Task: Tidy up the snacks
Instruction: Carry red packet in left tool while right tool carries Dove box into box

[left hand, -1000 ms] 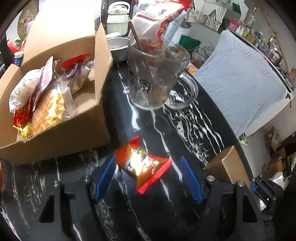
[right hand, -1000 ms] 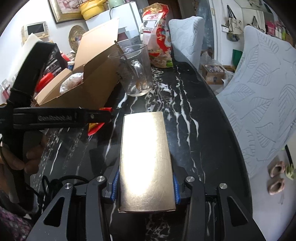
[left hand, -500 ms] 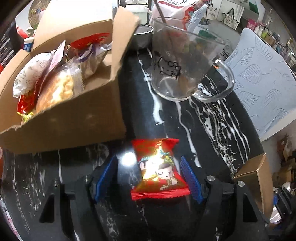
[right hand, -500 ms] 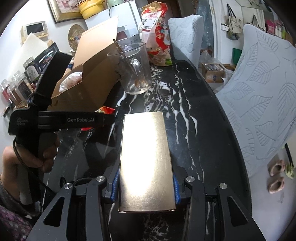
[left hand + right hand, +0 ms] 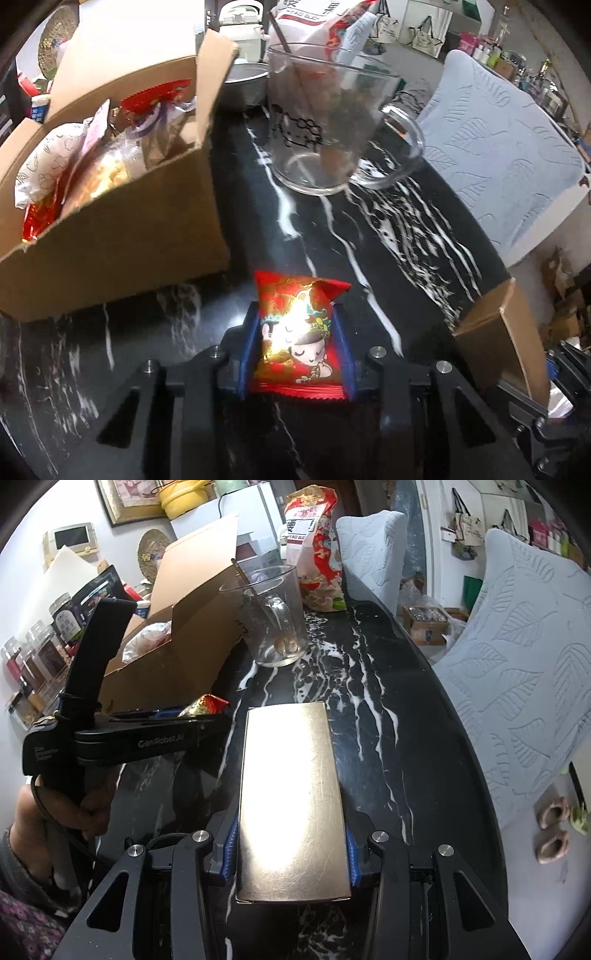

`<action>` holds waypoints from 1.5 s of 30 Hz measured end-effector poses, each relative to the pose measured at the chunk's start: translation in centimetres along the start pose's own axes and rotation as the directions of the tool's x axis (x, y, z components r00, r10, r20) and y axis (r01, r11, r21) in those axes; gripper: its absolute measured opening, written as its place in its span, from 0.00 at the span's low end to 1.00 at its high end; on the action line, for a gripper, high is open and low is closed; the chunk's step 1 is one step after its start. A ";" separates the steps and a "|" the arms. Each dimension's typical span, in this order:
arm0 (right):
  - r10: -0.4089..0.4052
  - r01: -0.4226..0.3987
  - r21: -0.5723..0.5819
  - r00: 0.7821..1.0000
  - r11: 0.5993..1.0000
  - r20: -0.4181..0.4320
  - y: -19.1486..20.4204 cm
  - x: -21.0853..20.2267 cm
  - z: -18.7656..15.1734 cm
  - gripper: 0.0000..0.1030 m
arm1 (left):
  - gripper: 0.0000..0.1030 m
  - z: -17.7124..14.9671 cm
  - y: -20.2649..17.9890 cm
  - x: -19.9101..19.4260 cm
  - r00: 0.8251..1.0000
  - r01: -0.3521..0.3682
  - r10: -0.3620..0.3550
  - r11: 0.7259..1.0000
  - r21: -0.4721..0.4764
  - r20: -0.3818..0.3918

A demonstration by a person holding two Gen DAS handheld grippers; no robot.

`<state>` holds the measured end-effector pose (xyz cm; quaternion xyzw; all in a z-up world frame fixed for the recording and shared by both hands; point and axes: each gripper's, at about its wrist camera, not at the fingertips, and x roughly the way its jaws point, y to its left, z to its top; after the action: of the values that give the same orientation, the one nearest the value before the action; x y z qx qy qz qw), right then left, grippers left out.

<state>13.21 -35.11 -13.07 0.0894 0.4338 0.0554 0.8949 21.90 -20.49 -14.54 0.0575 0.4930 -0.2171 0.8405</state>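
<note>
A red snack packet [image 5: 295, 332] with a cartoon face lies on the black marble table [image 5: 369, 229], in front of the open cardboard box [image 5: 110, 240] that holds several snacks. My left gripper [image 5: 295, 314] is closing its jaws on this packet, and the blue pads touch both of its long sides. The right wrist view shows the same gripper [image 5: 207, 720] from the side, with the packet's red tip [image 5: 205, 704] sticking out. My right gripper [image 5: 290, 834] is shut on a flat golden box [image 5: 291, 794] that rests on the table.
A glass mug [image 5: 325, 122] with a spoon in it stands just right of the cardboard box. A large red and white snack bag [image 5: 317, 554] stands behind it. Pale blue cushioned chairs [image 5: 517, 646] line the table's right edge. A hand [image 5: 92, 812] holds the left gripper.
My left gripper has dropped lower around the red packet and its jaws have come in from wide apart to touch the packet's sides. The right gripper and golden box have stayed still.
</note>
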 end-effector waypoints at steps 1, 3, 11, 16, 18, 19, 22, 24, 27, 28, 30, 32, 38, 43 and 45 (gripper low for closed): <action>-0.001 0.001 0.002 1.000 1.000 0.002 0.0 0.0 0.0 0.42 | 0.35 -0.2 -0.1 -0.2 1.000 0.004 -0.004 1.000 0.005 0.000; -0.004 0.004 0.007 1.000 1.000 0.006 0.1 -0.2 -0.2 0.42 | 0.35 -0.7 -0.3 -0.8 1.000 0.017 -0.017 1.000 0.013 0.000; 0.002 -0.003 0.006 1.000 1.000 0.015 1.1 -0.6 -0.9 0.42 | 0.35 -2.8 -0.2 -2.5 0.999 0.033 -0.033 0.999 0.008 0.002; 0.023 -0.023 -0.002 1.000 1.000 0.017 2.3 -0.6 -1.4 0.42 | 0.35 -3.7 1.0 -3.8 0.999 0.036 -0.036 0.999 -0.001 0.014; 0.033 -0.033 -0.005 0.999 0.999 0.017 3.0 -0.6 -1.5 0.42 | 0.35 -3.9 1.7 -4.3 0.999 0.040 -0.040 0.999 -0.006 0.016; 0.038 -0.037 -0.011 0.999 0.999 0.018 3.4 -0.5 -1.5 0.42 | 0.35 -4.1 1.9 -4.4 0.999 0.040 -0.040 0.999 -0.008 0.016; 0.049 -0.049 -0.025 0.999 0.998 0.017 4.5 -0.3 -1.6 0.42 | 0.35 -4.8 2.8 -4.9 0.999 0.038 -0.038 0.999 -0.020 0.019; 0.061 -0.060 -0.036 0.998 0.998 0.016 5.4 -0.1 -1.7 0.42 | 0.35 -5.2 3.5 -5.5 0.999 0.035 -0.034 0.999 -0.030 0.024; 0.079 -0.078 -0.049 0.997 0.996 0.013 6.7 0.3 -1.8 0.42 | 0.35 -5.8 4.7 -6.2 0.999 0.027 -0.025 0.999 -0.046 0.036; 0.085 -0.084 -0.053 0.996 0.995 0.012 7.0 0.4 -1.9 0.42 | 0.35 -6.0 5.1 -6.5 0.999 0.025 -0.023 0.998 -0.052 0.039; 0.098 -0.097 -0.062 0.995 0.993 0.007 7.9 0.7 -1.9 0.42 | 0.35 -6.4 5.9 -7.2 0.999 0.020 -0.017 0.998 -0.064 0.049; 0.111 -0.110 -0.073 0.994 0.991 0.005 8.9 0.9 -2.0 0.42 | 0.35 -6.8 6.7 -7.8 0.998 0.014 -0.010 0.997 -0.076 0.059; 0.154 -0.153 -0.106 0.988 0.983 0.009 11.7 1.2 -1.9 0.42 | 0.35 -7.6 9.0 -10.2 0.995 -0.002 0.013 0.994 -0.108 0.103; 0.188 -0.183 -0.133 0.982 0.974 0.022 13.8 1.1 -1.3 0.42 | 0.35 -7.4 10.7 -12.5 0.987 -0.018 0.036 0.993 -0.117 0.156; 0.201 -0.193 -0.151 0.979 0.969 0.035 14.7 0.9 -0.8 0.42 | 0.35 -7.0 11.2 -13.3 0.982 -0.022 0.044 0.993 -0.119 0.181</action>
<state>12.86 -20.47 -11.18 0.0674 0.3951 0.1736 0.8996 15.41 -4.16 -8.10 -0.0036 0.4242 -0.1785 0.8878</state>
